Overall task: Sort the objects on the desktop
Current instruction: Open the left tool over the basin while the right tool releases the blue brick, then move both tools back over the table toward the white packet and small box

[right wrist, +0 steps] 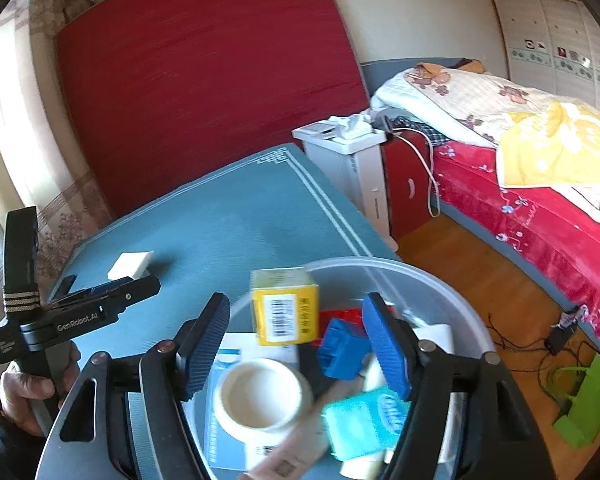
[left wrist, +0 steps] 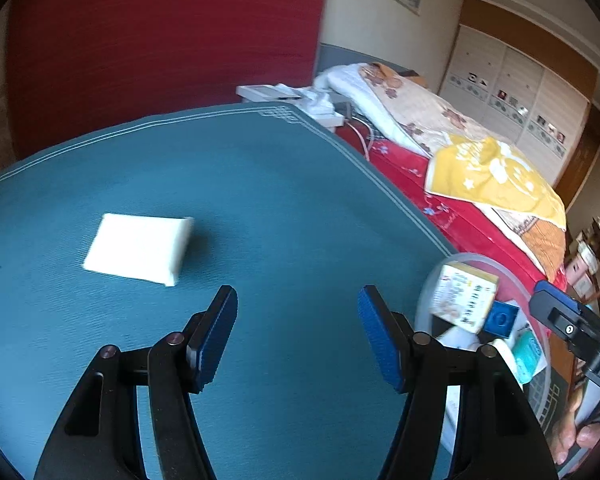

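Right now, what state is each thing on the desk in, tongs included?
Left tongs: open, empty, over the mat.
Right tongs: open, empty, over the basin.
White pack: flat on the mat, untouched.
Basin: filled with sorted items.
Yellow box: inside the basin, tilted.
White jar: inside the basin.

A white flat rectangular packet [left wrist: 139, 249] lies alone on the far left of the teal mat. The clear round plastic basin [right wrist: 466, 304] at the near right holds a tilted yellow box [right wrist: 284, 306], a blue block [right wrist: 342, 354], a white jar [right wrist: 260, 394] and a turquoise pack [right wrist: 364, 422].
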